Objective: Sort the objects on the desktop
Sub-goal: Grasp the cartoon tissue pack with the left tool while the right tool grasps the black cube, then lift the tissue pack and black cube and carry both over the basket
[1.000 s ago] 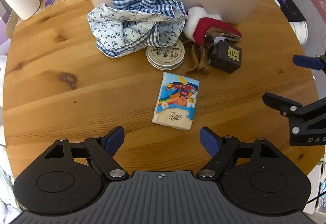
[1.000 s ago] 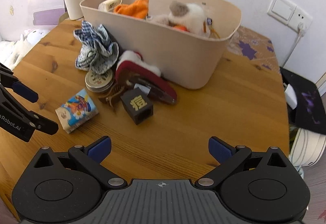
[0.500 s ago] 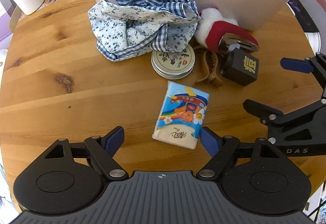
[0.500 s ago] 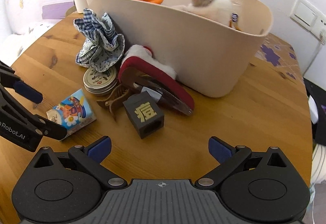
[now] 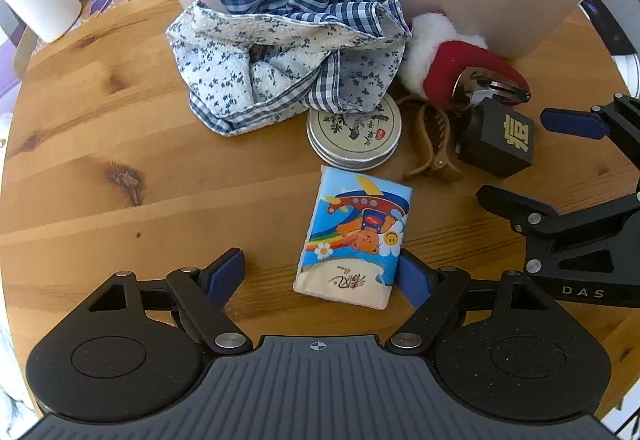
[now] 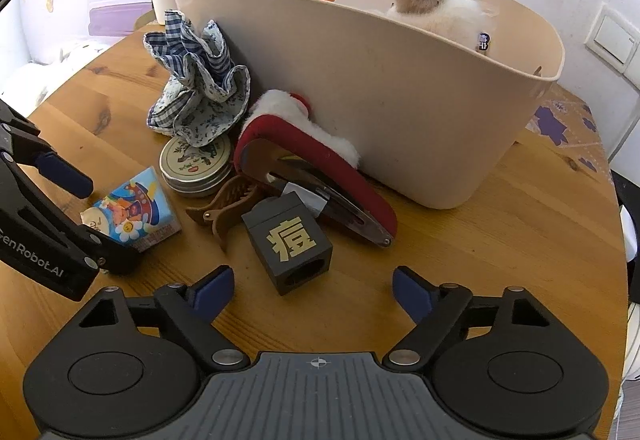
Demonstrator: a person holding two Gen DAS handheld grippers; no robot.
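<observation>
The tissue pack [image 5: 354, 236] is lying flat on the desk [image 5: 120, 144], toward the near edge, and the left gripper [image 5: 320, 274] is standing wide over its near end; the right pad [image 5: 412, 276] seems to be just beside the pack, but nothing is pressing yet. I am judging it light and soft, with a slippery wrapper, so the long sides are the best place to take it, gently. The black cube [image 6: 290, 240] is sitting a little farther from the edge, partly between the fingers of the right gripper [image 6: 312, 288], whose jaws are closing but are not touching it. It looks stiff and easy to hold by its flat sides. Just behind are lying a brown hair clip [image 6: 224, 208], a round tin [image 5: 354, 132] and a red plush clip [image 6: 316, 168], all close together, so they can be pushed by accident. Farther, a crumpled checked cloth [image 5: 288, 52] is leaning on the beige bin [image 6: 400, 100], which is already holding soft toys.
</observation>
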